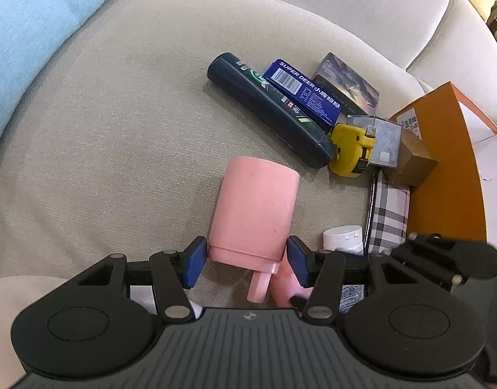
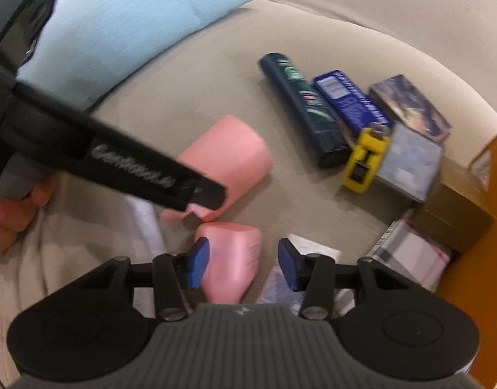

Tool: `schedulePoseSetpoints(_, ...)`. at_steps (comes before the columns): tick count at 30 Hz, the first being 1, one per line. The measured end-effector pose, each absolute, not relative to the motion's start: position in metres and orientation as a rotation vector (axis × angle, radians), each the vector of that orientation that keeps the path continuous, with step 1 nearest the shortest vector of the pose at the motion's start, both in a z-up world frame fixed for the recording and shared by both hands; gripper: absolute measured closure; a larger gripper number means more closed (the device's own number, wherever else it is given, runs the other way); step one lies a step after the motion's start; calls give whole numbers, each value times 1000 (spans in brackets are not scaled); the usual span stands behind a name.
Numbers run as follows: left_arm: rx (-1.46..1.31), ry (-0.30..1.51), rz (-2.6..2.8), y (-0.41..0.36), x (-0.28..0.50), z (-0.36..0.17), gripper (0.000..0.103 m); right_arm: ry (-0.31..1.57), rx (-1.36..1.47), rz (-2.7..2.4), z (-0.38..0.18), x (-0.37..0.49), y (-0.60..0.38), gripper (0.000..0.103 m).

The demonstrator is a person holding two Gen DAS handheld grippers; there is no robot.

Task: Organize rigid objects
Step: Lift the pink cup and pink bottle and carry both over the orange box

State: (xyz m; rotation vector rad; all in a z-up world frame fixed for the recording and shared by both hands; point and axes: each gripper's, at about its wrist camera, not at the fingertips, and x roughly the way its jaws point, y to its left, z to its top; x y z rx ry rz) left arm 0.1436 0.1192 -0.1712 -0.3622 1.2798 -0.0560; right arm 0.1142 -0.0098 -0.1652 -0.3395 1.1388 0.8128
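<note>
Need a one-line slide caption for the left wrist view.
Left gripper fingers straddling the rim end of a pink cup lying on a beige sofa cushion.
</note>
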Motion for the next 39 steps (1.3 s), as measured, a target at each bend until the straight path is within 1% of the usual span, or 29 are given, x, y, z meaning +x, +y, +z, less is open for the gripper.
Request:
schedulePoseSetpoints(6, -353, 1293, -52, 118, 145, -173, 41, 1217, -290, 788, -179, 112, -6, 54)
schedulePoseSetpoints(9, -365, 1295, -51, 119, 145, -173, 41, 1227, -280, 767, -187, 114, -1, 52)
schedulePoseSetpoints(15, -365, 1301, -51, 119, 146, -174, 41, 1236, -253, 738, -193, 116, -1, 53)
schedulePoseSetpoints(17, -365, 1303, -47, 119, 147, -175, 41, 1226, -249, 732, -188, 115, -4, 53)
schedulePoseSetpoints(22, -361, 1313, -40, 117, 153, -180, 35, 1199, -214, 704, -172, 113, -14, 54)
schedulePoseSetpoints(23, -355, 1314, -42, 116, 153, -181, 36, 1191, -212, 693, -169, 113, -16, 54)
schedulePoseSetpoints(24, -351, 1309, -46, 115, 153, -180, 39, 1181, -212, 680, -167, 113, -18, 54)
schedulePoseSetpoints(29, -315, 1262, -20, 114, 148, -172, 40, 1150, -166, 657, -152, 117, -35, 55)
schedulePoseSetpoints(32, -294, 1202, -20, 111, 142, -161, 40, 1116, -152, 646, -139, 115, -45, 55)
schedulePoseSetpoints(36, -344, 1128, -37, 103, 129, -139, 41, 1063, -115, 637, -117, 116, -60, 56)
schedulePoseSetpoints(39, -341, 1072, -68, 89, 123, -117, 42, 1013, -81, 637, -96, 116, -74, 56)
